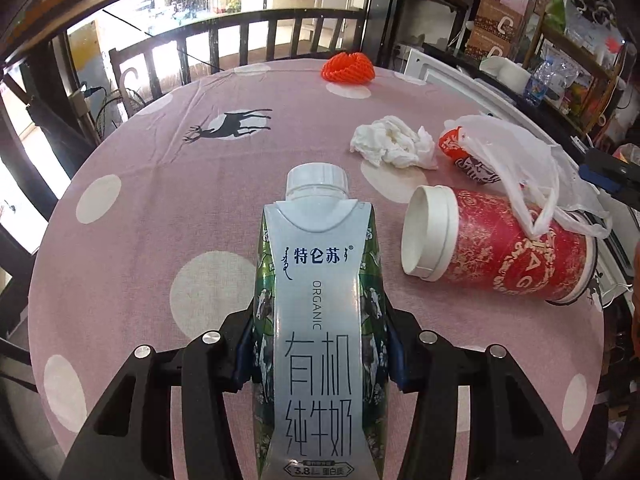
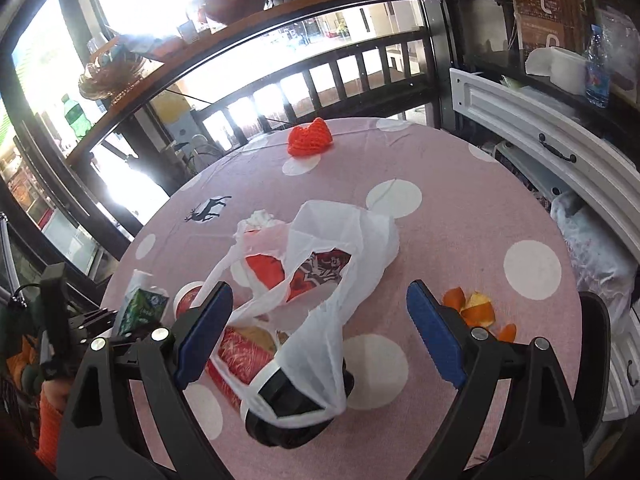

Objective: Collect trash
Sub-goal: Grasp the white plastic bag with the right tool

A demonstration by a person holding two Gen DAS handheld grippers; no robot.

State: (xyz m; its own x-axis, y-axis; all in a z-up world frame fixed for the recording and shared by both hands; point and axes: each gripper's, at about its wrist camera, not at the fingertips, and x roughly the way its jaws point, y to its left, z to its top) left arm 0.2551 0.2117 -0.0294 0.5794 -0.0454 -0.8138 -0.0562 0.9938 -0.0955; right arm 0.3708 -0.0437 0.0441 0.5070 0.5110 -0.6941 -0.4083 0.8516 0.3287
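The left hand-held gripper (image 1: 320,354) clamps a milk carton (image 1: 318,320) above the table (image 1: 160,216). The right hand-held gripper (image 2: 320,330) gapes wide, empty, over a plastic bag (image 2: 340,280).

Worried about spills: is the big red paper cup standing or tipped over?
Tipped over. The red paper cup lies on its side on the table, white lid facing sideways.

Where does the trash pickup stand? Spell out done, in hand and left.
Done: one cup shows through the mouth of the white bag.
In hand: the left claw is shut on the milk carton; the right claw hangs open over the bag.
Left: the red cup, crumpled tissue, orange peel and red foam net lie on the table.
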